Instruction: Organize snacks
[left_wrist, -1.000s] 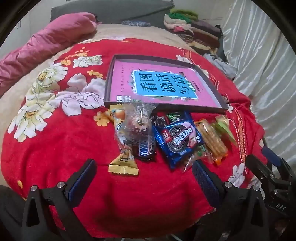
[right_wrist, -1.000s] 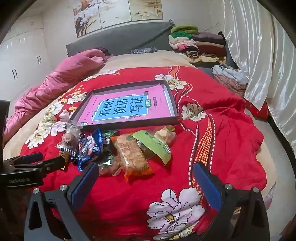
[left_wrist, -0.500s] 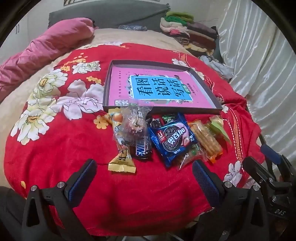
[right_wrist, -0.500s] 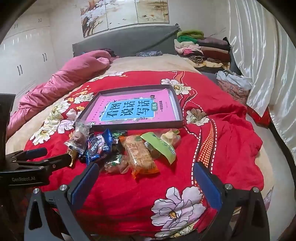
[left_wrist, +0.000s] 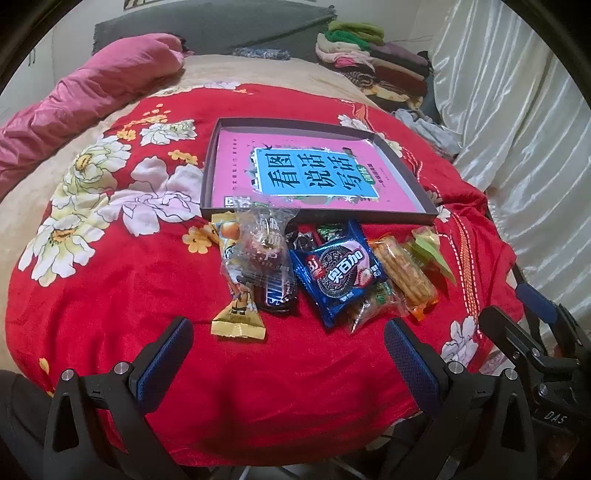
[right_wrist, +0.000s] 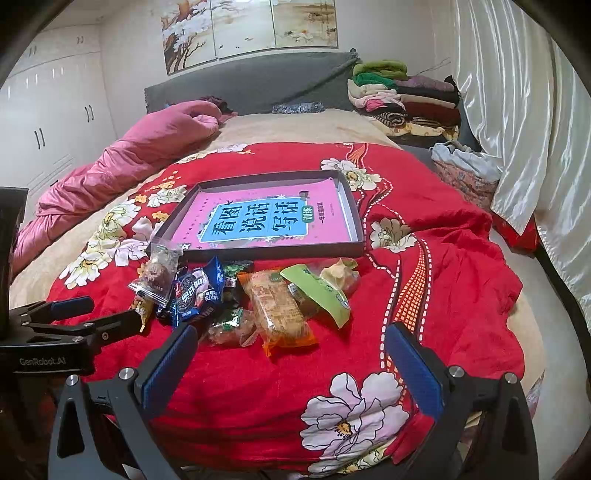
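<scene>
Several snack packets lie in a heap on the red flowered blanket (left_wrist: 110, 295): a blue Oreo packet (left_wrist: 338, 271), a clear bag with a brown cake (left_wrist: 262, 243), a yellow packet (left_wrist: 238, 321), an orange-ended biscuit pack (left_wrist: 404, 275) and a green packet (left_wrist: 432, 251). Behind them lies a shallow dark tray (left_wrist: 314, 216) with a pink book in it. My left gripper (left_wrist: 288, 350) is open and empty, just in front of the heap. My right gripper (right_wrist: 291, 358) is open and empty, near the biscuit pack (right_wrist: 277, 306) and the Oreo packet (right_wrist: 195, 291).
A pink quilt (right_wrist: 122, 162) lies at the left of the bed. Folded clothes (right_wrist: 402, 96) are stacked at the far right. A white curtain (right_wrist: 517, 129) hangs along the right side. The bed edge is right under both grippers.
Both grippers have pulled back and tilted up a little, so the snacks and tray sit lower in both views. Nothing was gripped or moved.
</scene>
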